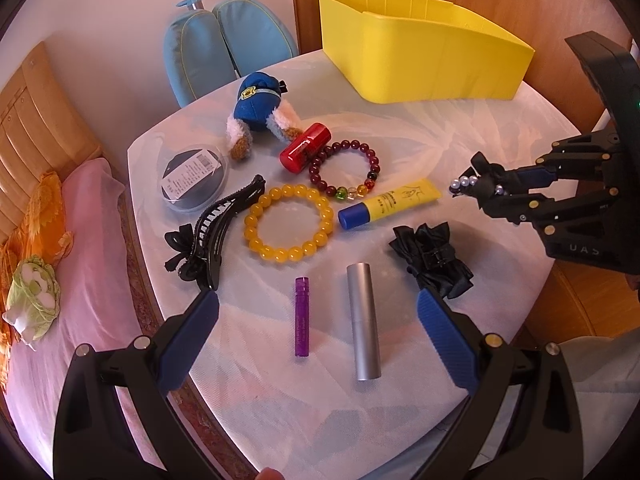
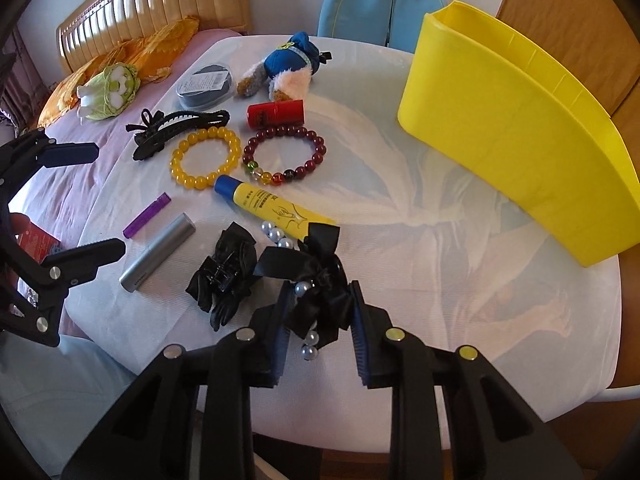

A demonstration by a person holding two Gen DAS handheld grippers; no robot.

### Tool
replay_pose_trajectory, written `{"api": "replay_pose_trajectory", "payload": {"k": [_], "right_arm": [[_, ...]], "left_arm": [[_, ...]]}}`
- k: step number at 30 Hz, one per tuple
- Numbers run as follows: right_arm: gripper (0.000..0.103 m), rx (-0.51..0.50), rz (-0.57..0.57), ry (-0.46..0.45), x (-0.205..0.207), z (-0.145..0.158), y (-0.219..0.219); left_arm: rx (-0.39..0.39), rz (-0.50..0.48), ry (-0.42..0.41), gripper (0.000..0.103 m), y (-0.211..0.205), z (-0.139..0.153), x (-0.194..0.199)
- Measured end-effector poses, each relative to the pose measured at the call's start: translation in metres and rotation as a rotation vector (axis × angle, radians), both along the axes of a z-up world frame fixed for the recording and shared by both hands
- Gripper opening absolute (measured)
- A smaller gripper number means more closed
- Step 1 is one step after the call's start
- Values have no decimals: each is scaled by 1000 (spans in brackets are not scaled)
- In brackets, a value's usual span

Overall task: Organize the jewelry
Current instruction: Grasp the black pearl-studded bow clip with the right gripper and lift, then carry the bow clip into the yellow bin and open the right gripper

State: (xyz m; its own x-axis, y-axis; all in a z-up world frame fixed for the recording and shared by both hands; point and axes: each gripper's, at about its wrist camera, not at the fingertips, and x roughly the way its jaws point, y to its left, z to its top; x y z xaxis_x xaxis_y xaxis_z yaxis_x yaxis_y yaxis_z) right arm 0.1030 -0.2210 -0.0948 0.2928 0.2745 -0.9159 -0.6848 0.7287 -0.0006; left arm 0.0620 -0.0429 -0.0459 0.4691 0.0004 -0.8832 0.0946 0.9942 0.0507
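While right tongs (image 2: 318,312) pinch a half-hidden pearl bow clip (image 2: 316,280), left tongs (image 1: 318,320) gape.

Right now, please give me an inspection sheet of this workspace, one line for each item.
Surface: table under a pale patterned cloth.
Job's things: yellow bead bracelet; dark red bead bracelet; long black hair clip; black bow claw clip; yellow bin at the far side.
Clutter: plush toy, red cylinder, round case, yellow tube, silver tube, purple tube.
Grippers: left hand-held gripper open, holding nothing; right hand-held gripper shut on black bow with pearls.
Cables: nothing seen.
Surroundings: bed, blue chair.
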Motion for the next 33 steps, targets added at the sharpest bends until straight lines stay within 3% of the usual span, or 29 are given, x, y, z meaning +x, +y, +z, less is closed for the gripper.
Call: {"api": "replay_pose_trajectory", "payload": {"k": [12,19,25,33], "right_arm": [[29,38,-74,6,-33,11,15],[29,44,-122,-7,-38,26,18],[29,105,-132,-58,-5,63,-11],[29,165,-68,-164,90,120,-48]], "left_arm": [[13,-147,-21,96,13,7,-7],[-21,-230,-24,96,14,21,12],[-106,-256,-21,96,-4,53,60],[-52,-177,-67,96,-40,103,161]]}}
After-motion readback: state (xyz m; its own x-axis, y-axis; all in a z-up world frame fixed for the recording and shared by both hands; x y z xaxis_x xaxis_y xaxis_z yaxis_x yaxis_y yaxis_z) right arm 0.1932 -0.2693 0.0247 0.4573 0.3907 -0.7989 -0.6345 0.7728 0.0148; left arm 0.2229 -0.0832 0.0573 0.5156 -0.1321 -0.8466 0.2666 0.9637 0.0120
